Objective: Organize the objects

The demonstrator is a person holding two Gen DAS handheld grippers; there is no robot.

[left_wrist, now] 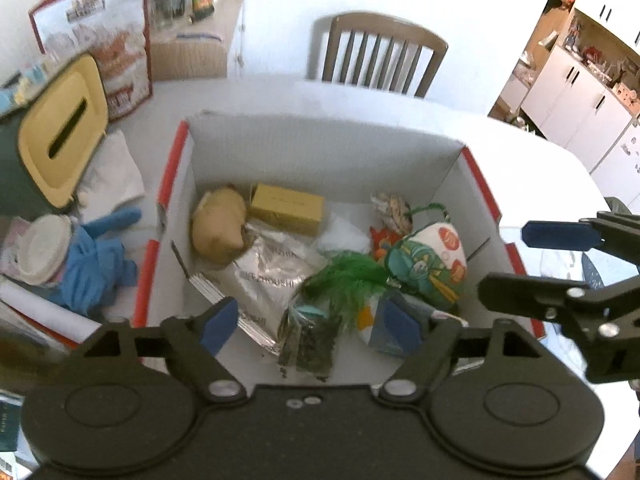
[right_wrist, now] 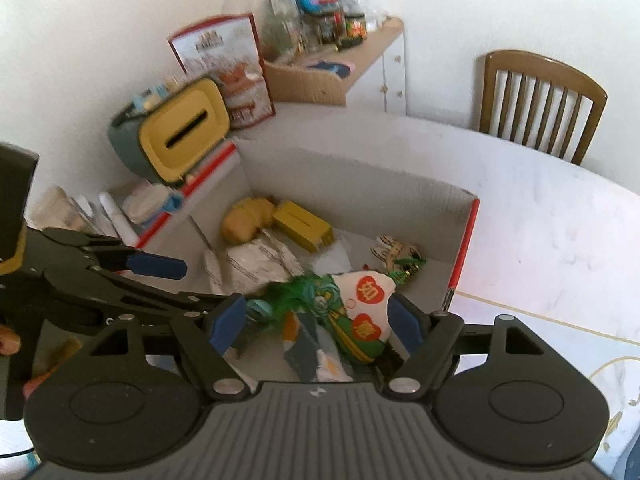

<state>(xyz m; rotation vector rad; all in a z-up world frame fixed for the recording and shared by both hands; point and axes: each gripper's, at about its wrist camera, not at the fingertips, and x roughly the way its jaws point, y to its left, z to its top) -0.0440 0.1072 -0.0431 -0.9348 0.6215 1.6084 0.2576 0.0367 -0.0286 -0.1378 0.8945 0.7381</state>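
Blue plush toy (left_wrist: pixel 94 270): at nine o'clock in the left wrist view, head hidden under a white round lid (left_wrist: pixel 44 250).
Silver foil packet (left_wrist: pixel 266 276): print too blurred to read.
Jars on the wooden shelf (right_wrist: pixel 320 24): at twelve o'clock in the right wrist view, labels too small to tell.
Person's fingers (right_wrist: pixel 8 342): cut off at nine o'clock.

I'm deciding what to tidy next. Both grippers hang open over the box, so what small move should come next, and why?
Probably swing the left gripper left, over the box wall, toward the blue plush toy. Both the left and the right gripper are open and hold nothing, the pouch with red hearts and green feather already lie inside, and the toy lies outside on the table.
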